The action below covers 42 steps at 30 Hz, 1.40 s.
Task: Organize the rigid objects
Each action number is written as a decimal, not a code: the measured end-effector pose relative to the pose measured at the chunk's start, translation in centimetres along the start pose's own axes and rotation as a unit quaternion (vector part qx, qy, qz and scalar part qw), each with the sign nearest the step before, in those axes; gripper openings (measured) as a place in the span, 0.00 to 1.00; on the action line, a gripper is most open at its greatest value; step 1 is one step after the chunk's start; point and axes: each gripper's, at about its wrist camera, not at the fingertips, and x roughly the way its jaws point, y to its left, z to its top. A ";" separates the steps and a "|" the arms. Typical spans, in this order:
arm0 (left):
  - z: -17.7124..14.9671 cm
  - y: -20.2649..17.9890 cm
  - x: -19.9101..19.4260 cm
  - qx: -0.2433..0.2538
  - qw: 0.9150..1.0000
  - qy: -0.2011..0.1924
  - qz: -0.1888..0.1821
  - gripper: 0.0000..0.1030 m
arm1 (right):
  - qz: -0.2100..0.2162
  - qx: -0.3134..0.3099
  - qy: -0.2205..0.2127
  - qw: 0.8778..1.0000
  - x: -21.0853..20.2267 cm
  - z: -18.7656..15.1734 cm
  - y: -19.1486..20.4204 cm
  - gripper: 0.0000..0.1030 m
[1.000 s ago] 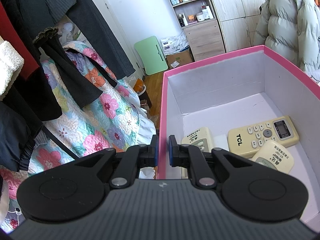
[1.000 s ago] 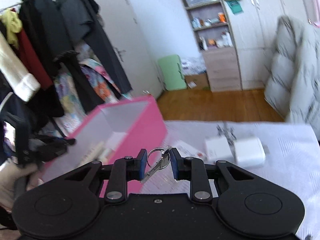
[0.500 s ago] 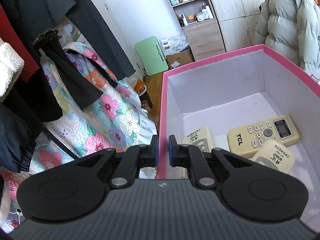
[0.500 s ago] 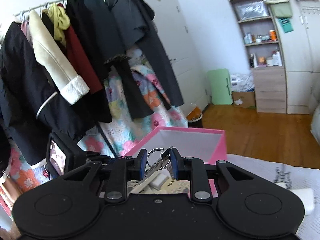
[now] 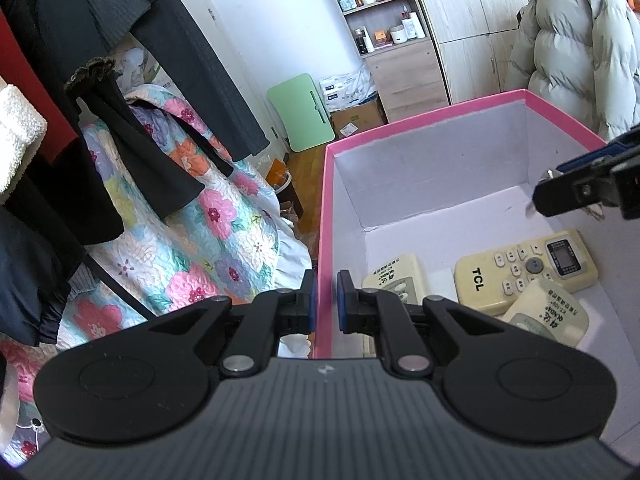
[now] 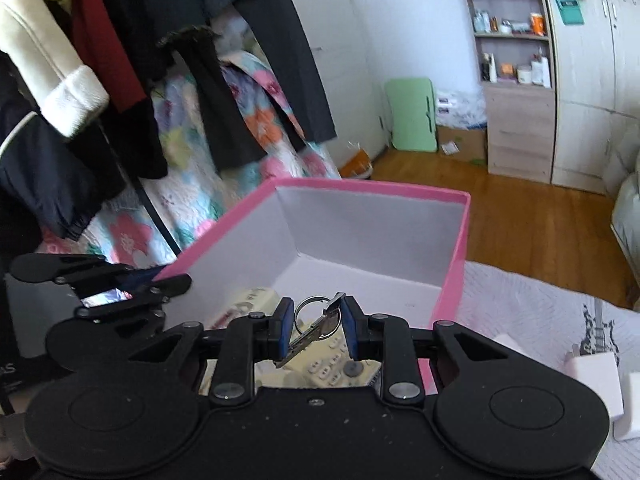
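Two jaws' grips, left gripper [image 5: 324,298] pinching box wall [image 5: 323,216], right gripper [image 6: 316,330] loosening around keys [image 6: 314,326].

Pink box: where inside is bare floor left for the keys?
The pink box floor is bare along its far wall and far-left corner. The near half is crowded with three remotes. The right gripper holds the keys above them.

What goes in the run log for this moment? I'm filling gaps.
left gripper: shut on pink box wall | right gripper: keys between jaws, over box | remotes: in box
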 end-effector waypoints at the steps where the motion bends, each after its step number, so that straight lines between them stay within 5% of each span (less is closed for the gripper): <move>1: 0.0 0.0 0.0 0.001 1.000 0.000 0.000 0.09 | 0.001 0.004 -0.004 1.000 -0.3 0.0 -0.2 0.32; 3: 0.0 0.0 0.1 0.001 1.000 0.000 0.000 0.09 | 0.005 0.019 -0.017 1.000 -1.2 0.0 -0.6 0.42; 9: -0.1 -0.1 0.1 0.000 1.000 0.000 0.001 0.10 | 0.006 0.063 -0.064 0.996 -5.9 -0.3 -2.8 0.44; 15: -0.2 -0.1 0.2 0.000 1.000 0.001 0.001 0.10 | -0.054 0.081 -0.049 0.994 -7.9 -2.5 -5.6 0.49; 19: -0.2 -0.1 0.2 -0.001 1.000 0.001 0.001 0.10 | -0.081 0.090 -0.016 0.993 -7.4 -4.2 -7.6 0.49; 27: -0.2 -0.2 0.1 0.001 1.000 0.001 0.001 0.10 | -0.120 0.012 0.051 0.991 -3.1 -7.2 -7.8 0.49; 32: -0.3 -0.2 0.1 0.003 1.000 0.001 0.000 0.11 | -0.115 0.051 0.034 0.992 -1.2 -7.3 -9.1 0.57; 38: -0.3 -0.2 0.1 0.001 1.000 0.001 -0.002 0.11 | -0.137 -0.007 0.017 0.990 -0.1 -8.0 -8.2 0.57; 39: -0.3 -0.2 0.1 0.000 1.000 0.001 -0.003 0.11 | -0.137 -0.013 0.014 0.990 -0.1 -8.0 -8.1 0.55; 42: -0.3 -0.2 0.2 0.000 1.000 0.003 -0.004 0.11 | -0.142 -0.023 0.002 0.990 -0.6 -8.2 -8.2 0.28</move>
